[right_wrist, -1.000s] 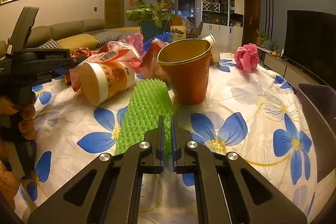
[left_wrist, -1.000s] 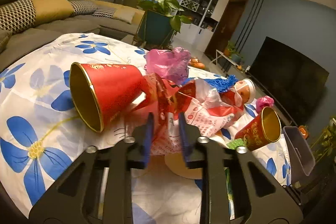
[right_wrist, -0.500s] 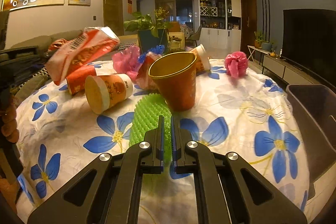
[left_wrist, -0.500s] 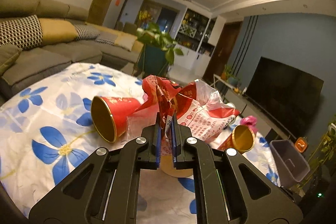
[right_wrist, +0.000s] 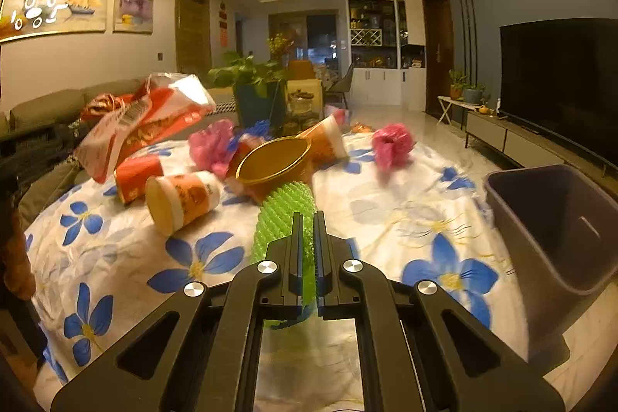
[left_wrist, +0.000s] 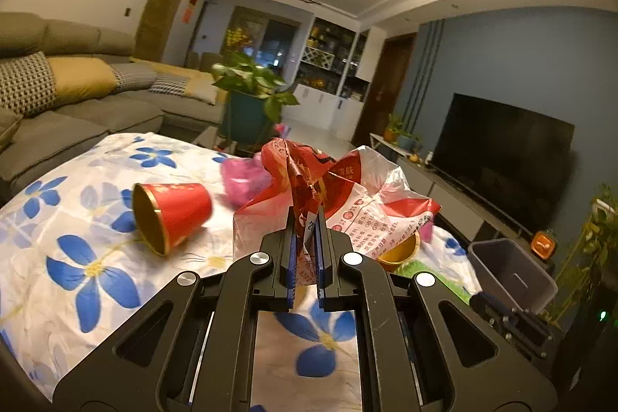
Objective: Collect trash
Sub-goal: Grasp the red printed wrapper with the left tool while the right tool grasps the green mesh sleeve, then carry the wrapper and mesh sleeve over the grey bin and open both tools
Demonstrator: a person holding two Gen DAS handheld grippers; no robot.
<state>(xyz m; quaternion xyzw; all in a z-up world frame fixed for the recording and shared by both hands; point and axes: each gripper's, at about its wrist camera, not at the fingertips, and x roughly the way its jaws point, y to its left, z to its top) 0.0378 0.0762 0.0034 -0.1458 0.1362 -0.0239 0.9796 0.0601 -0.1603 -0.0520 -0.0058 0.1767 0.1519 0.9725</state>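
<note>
My left gripper (left_wrist: 306, 219) is shut on a crumpled red and white plastic bag (left_wrist: 347, 195) and holds it above the table; the bag also shows in the right wrist view (right_wrist: 143, 122) at the left. My right gripper (right_wrist: 306, 222) is shut on a green foam net sleeve (right_wrist: 286, 215), lifted off the flowered tablecloth (right_wrist: 405, 215). A grey trash bin (right_wrist: 556, 222) stands at the table's right edge, and shows in the left wrist view (left_wrist: 510, 273) too.
On the table lie a red cup (left_wrist: 170, 215) on its side, a gold-lined cup (right_wrist: 274, 161), a white and orange cup (right_wrist: 181, 199), and pink plastic wads (right_wrist: 392, 145). A sofa (left_wrist: 77, 95), plant (left_wrist: 251, 95) and TV (left_wrist: 502, 149) surround it.
My left gripper closed on the plastic bag and lifted it off the table. My right gripper, shut on the green sleeve throughout, rose and drew back toward the bin.
</note>
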